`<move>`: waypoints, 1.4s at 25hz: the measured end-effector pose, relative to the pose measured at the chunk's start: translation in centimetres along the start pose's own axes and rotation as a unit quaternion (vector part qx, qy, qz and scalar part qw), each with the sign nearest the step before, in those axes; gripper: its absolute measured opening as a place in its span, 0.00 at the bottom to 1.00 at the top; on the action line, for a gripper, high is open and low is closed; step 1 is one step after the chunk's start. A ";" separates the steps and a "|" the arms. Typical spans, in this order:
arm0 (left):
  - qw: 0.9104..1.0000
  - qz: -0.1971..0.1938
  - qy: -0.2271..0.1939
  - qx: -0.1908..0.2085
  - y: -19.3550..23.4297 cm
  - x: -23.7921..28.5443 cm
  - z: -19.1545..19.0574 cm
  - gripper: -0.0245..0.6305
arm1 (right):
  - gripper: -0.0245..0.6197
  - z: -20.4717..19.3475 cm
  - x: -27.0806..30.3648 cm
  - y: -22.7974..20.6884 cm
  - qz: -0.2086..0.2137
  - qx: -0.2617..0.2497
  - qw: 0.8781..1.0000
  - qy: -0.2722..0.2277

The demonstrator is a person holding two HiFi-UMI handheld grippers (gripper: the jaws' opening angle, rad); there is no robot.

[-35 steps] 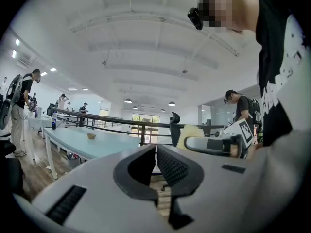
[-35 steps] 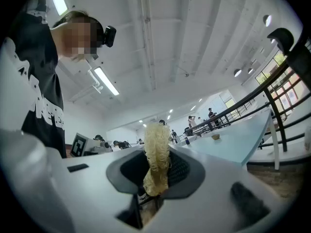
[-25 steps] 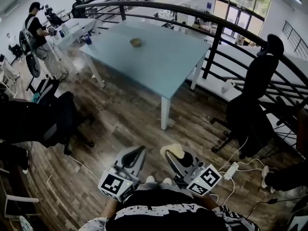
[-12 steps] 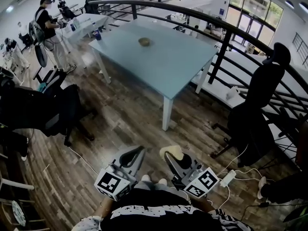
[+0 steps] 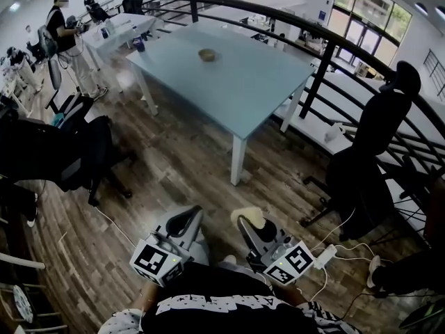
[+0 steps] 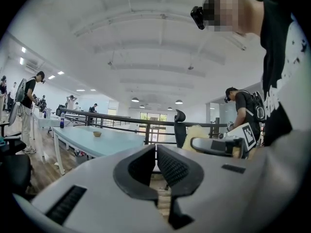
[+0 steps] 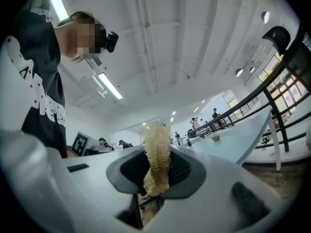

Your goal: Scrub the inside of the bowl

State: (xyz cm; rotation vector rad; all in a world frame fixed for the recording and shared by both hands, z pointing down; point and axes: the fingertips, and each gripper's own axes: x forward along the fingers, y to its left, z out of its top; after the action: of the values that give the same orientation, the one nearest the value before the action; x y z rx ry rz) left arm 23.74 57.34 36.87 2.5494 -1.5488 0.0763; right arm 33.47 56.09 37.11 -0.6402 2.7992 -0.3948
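Head view overhead, gripper views level — table shared

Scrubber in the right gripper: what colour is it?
Pale cream-yellow scrubber, clearest in the right gripper view.

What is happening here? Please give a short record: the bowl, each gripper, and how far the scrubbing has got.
Bowl: small tan bowl on the pale blue table, well away from both grippers
Left gripper: shut, nothing in it
Right gripper: shut on a pale yellow fibrous scrubber
Scrubbing: not yet begun; scrubber nowhere near the bowl
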 end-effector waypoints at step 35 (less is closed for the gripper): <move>0.998 -0.052 -0.028 -0.013 21.3 9.7 2.9 0.07 | 0.15 0.3 19.3 -9.5 -0.066 -0.041 0.997 0.003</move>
State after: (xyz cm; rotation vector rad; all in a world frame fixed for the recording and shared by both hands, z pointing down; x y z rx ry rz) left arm 9.32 38.73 37.55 2.6274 -1.4227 -0.0270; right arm 20.41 39.02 36.45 -0.8478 2.8000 -0.3070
